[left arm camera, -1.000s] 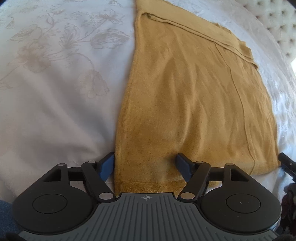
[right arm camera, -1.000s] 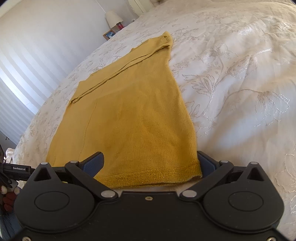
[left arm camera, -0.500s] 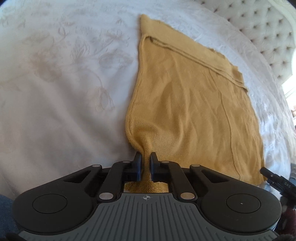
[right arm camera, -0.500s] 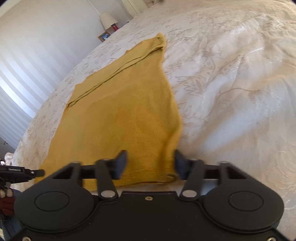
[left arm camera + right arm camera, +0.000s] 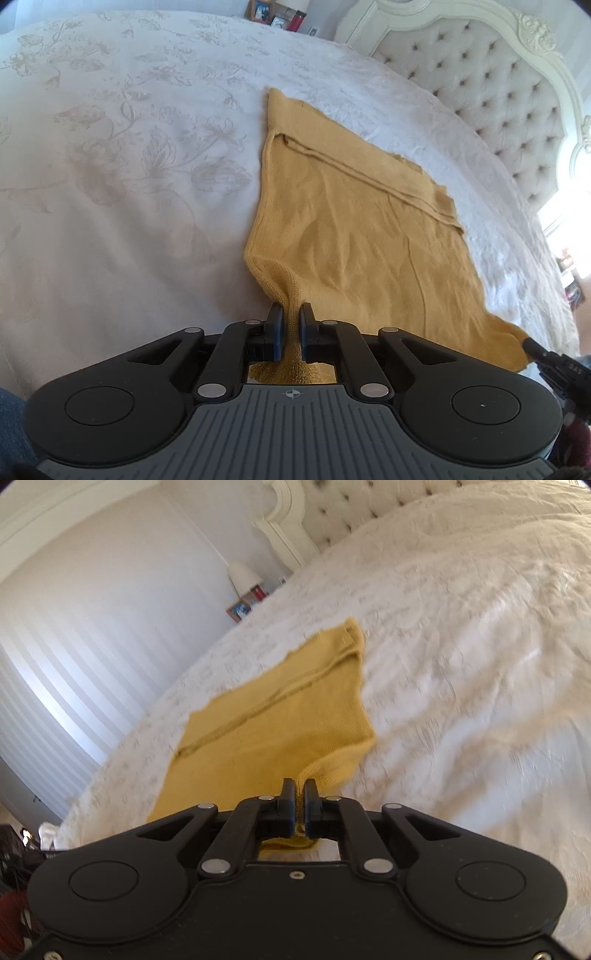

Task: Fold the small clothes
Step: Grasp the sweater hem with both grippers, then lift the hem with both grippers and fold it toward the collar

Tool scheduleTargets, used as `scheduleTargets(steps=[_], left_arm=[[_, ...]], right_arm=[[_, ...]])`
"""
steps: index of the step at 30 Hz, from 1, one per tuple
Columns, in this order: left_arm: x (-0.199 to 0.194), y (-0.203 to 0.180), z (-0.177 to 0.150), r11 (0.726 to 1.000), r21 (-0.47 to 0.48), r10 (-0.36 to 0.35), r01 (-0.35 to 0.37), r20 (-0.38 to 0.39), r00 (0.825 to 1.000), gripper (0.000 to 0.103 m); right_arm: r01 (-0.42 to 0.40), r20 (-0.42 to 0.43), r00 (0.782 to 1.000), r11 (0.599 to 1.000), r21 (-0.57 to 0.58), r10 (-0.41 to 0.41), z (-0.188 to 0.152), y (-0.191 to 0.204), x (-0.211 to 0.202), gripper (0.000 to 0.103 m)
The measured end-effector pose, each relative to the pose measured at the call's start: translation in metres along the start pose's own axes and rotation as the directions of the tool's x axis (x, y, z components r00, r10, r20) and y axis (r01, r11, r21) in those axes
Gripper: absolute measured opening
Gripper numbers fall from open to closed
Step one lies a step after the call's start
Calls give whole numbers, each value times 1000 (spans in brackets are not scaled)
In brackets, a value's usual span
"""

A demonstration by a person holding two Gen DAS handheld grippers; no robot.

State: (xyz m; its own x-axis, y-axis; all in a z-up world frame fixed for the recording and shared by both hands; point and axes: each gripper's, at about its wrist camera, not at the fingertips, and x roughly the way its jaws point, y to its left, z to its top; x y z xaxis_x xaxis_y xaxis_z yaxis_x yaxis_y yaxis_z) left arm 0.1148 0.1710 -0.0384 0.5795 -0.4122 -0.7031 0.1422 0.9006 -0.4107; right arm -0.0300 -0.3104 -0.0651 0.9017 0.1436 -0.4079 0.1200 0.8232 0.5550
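Mustard knit garment (image 5: 354, 236) on bedspread (image 5: 122, 177) — near corners pinched by left hand-held gripper (image 5: 290, 317), right hand-held gripper (image 5: 299, 794)

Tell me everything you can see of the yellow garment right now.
The garment is a mustard-yellow fine knit with a shiny gold band at its near hem. It lies mostly flat on the white floral bedspread, folded lengthwise, with a seam ridge across its far end. Its two near corners are pinched and lifted, one in the left gripper, one in the right gripper, whose jaws have just closed on it.
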Motion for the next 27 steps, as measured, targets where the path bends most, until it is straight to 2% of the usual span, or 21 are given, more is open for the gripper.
scheduleTargets(steps=[3,5,10,16,20,23,25,26,27], left_arm=[[-3,-5,6,1000,22,-11,11,29,1000,9],[-2,-7,10,999,32,-13,12,40,999,9],[2,-8,9,999,51,-4,4,2,1000,9],[1,0,7,1000,17,-19,19,-5,1000,9],[13,0,3,999,51,12,-6,-104,995,9],[26,1,-6,995,94,55,-35,-227,972,12],[29,2,-8,994,99,75,-50,-270,960,28],[30,2,-8,993,103,82,-55,-284,955,30],[30,2,-8,992,108,91,-62,-293,952,31]], right_arm=[[-23,24,999,1000,19,22,12,2,3,11],[-7,11,1000,1000,-7,7,18,5,8,11],[62,-44,997,997,-39,-63,17,2,16,12],[70,-62,996,997,-17,-71,8,-5,7,12],[110,-134,985,994,-25,-112,0,-10,13,16],[145,-210,966,989,-35,-149,-10,-17,19,19],[153,-242,958,988,-32,-156,-16,-22,20,22],[153,-249,956,988,-25,-155,-18,-24,20,29],[151,-254,956,988,-14,-149,-20,-27,19,40]])
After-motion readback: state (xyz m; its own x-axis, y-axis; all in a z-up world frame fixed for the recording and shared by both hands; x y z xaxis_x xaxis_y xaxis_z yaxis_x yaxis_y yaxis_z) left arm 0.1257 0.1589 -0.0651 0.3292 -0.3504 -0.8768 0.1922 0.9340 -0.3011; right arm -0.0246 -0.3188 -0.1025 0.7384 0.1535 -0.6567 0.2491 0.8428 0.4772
